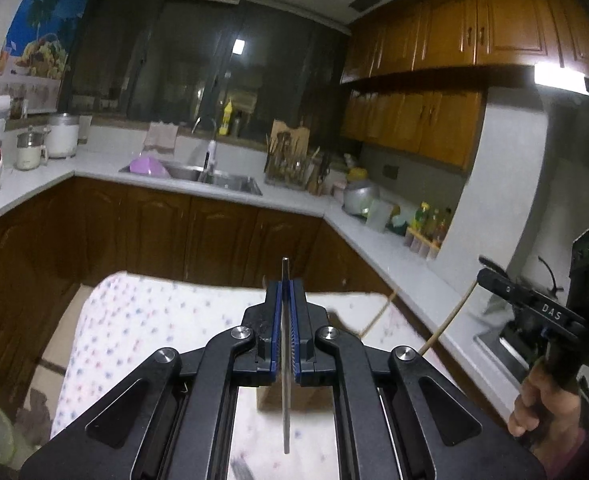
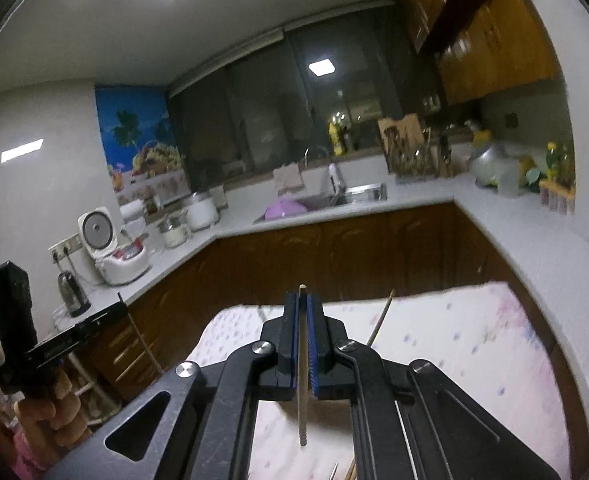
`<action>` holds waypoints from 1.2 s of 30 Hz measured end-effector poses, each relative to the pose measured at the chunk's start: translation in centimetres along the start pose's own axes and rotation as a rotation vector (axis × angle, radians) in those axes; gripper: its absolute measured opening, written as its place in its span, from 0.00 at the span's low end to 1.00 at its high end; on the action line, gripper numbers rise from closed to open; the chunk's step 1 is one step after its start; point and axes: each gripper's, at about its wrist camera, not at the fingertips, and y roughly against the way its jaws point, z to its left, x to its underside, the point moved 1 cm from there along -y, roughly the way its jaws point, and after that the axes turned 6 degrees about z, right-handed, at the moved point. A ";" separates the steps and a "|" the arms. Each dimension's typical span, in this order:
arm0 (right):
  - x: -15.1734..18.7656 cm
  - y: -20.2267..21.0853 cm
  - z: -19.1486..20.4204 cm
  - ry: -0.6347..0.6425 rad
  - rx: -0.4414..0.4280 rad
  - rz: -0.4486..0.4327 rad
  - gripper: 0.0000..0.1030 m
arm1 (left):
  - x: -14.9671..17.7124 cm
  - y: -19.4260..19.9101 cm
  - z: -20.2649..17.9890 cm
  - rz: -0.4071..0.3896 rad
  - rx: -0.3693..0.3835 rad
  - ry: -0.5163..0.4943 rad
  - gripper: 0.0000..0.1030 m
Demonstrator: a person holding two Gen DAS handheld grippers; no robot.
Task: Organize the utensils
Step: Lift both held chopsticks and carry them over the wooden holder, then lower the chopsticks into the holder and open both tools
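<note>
Above the dotted tablecloth (image 1: 142,320), your left tongs (image 1: 285,280) are clamped on a thin grey metal chopstick (image 1: 285,408), edge-on. To their right, your right tongs (image 2: 303,296) grip a pale wooden chopstick (image 2: 302,412) with a ridged tip. Only the right view shows another wooden chopstick (image 2: 380,320) lying on the cloth.

Counts, placed relative to the sink (image 1: 198,174):
- Grippers: two, left (image 1: 285,280) and right (image 2: 302,296), both nearer than the sink.
- Chopsticks: one metal (image 1: 285,400), one wooden (image 2: 302,400), one per gripper.
- Rice cookers: one (image 2: 112,248), left of sink.
- Purple basins: one (image 1: 148,166), in sink.
</note>
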 end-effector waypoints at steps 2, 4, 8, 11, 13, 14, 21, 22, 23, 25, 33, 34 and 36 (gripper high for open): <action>-1.3 -0.4 -0.5 -0.005 0.013 -0.020 0.04 | -1.3 -1.1 -0.4 -0.019 -0.006 0.002 0.03; -2.2 -0.8 -0.9 -0.006 0.028 -0.036 0.04 | -2.5 -2.2 -0.6 -0.036 -0.010 0.010 0.03; -3.8 -2.5 -2.1 -0.015 0.048 -0.045 0.04 | -4.0 -4.6 -0.7 -0.061 -0.024 0.026 0.03; -4.0 -4.0 -2.9 -0.019 0.064 -0.039 0.04 | -4.4 -6.9 -0.8 -0.073 -0.038 0.032 0.03; -3.7 -5.1 -3.5 -0.027 0.073 -0.033 0.04 | -4.2 -8.8 -0.9 -0.060 -0.044 0.036 0.03; -3.5 -5.6 -3.8 -0.033 0.072 -0.027 0.04 | -4.1 -9.4 -1.0 -0.056 -0.049 0.036 0.03; -0.8 -8.1 -5.7 -0.080 0.071 0.010 0.04 | -1.2 -14.0 -0.7 -0.020 -0.089 0.043 0.03; -0.3 -8.5 -5.9 -0.085 0.072 0.021 0.04 | -0.7 -14.4 -0.6 -0.013 -0.090 0.043 0.03; 0.0 -8.8 -6.1 -0.088 0.072 0.029 0.04 | -0.1 -14.9 -0.6 -0.002 -0.098 0.041 0.03; 0.9 -9.4 -6.4 -0.093 0.074 0.049 0.04 | 0.9 -15.6 -0.5 0.017 -0.109 0.036 0.03; 3.1 -10.7 -6.9 -0.105 0.082 0.097 0.04 | 3.4 -17.0 0.4 0.082 -0.126 0.036 0.03; 3.0 -10.8 -6.8 -0.108 0.080 0.097 0.04 | 3.6 -17.2 0.5 0.092 -0.128 0.036 0.03; 2.9 -10.8 -6.8 -0.106 0.083 0.102 0.04 | 3.9 -17.3 0.7 0.095 -0.132 0.035 0.04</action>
